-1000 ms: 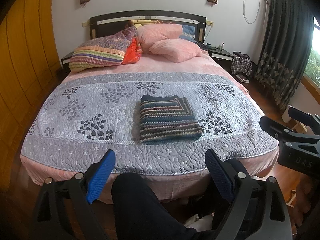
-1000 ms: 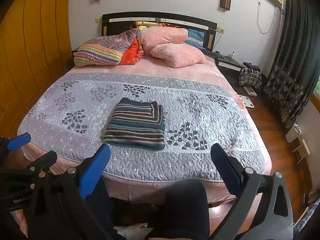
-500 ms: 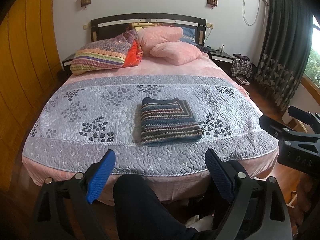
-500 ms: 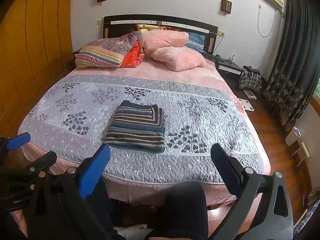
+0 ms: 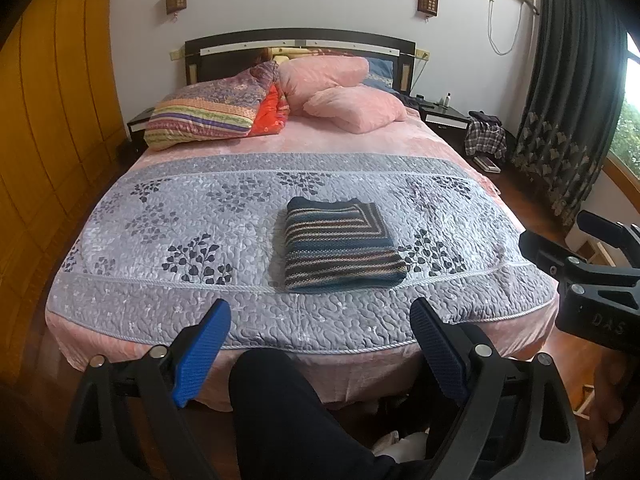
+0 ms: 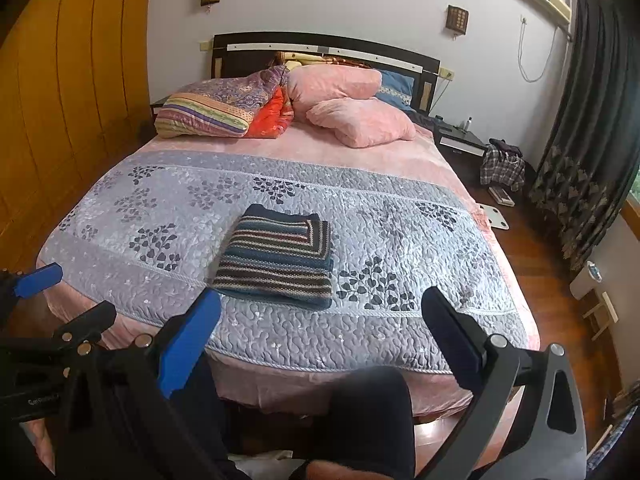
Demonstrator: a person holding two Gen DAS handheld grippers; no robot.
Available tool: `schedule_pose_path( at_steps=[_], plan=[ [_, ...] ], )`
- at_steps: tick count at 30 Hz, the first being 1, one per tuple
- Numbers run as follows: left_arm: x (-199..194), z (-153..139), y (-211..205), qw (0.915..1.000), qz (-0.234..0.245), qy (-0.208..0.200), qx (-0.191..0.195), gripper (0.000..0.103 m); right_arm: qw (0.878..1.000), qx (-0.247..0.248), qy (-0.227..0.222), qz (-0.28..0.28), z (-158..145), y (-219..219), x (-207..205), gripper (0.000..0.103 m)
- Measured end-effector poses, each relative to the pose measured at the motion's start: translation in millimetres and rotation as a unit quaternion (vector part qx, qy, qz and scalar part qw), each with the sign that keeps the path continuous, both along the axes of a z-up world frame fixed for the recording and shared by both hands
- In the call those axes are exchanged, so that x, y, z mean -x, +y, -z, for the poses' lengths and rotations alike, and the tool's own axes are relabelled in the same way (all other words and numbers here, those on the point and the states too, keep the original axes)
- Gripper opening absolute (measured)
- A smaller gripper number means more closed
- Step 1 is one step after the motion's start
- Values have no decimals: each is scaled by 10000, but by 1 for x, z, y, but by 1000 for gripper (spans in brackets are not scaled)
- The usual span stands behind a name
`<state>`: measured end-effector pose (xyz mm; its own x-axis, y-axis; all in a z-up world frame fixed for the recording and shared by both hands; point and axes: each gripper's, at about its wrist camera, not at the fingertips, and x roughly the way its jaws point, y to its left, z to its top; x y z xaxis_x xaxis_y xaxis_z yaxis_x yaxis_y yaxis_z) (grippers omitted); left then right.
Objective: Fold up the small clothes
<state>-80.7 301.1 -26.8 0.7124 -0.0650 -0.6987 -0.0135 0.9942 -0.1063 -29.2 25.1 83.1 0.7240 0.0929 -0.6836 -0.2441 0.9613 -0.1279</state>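
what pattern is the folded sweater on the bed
Horizontal stripes in dark blue, teal, cream and maroon; folded sweater shows best in left wrist view.

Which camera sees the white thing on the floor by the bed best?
The right wrist view: the white floor object lies in plain sight beside the bed. In the left wrist view the bed's edge hides that spot, so it does not appear.

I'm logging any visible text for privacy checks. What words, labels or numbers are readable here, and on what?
"DAS": on the black body of the right tool, seen from the left wrist view.
Small white lettering on the left tool's body: too blurred to read.
Nothing else legible.
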Motion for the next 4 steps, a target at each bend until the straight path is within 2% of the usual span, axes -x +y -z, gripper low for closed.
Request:
schedule_pose_path(
  at_steps=[4],
  plan=[
    [2, -2, 1, 10000, -12, -1, -1, 91, 10000, -24, 38, -6, 0, -1, -2, 100]
  ],
)
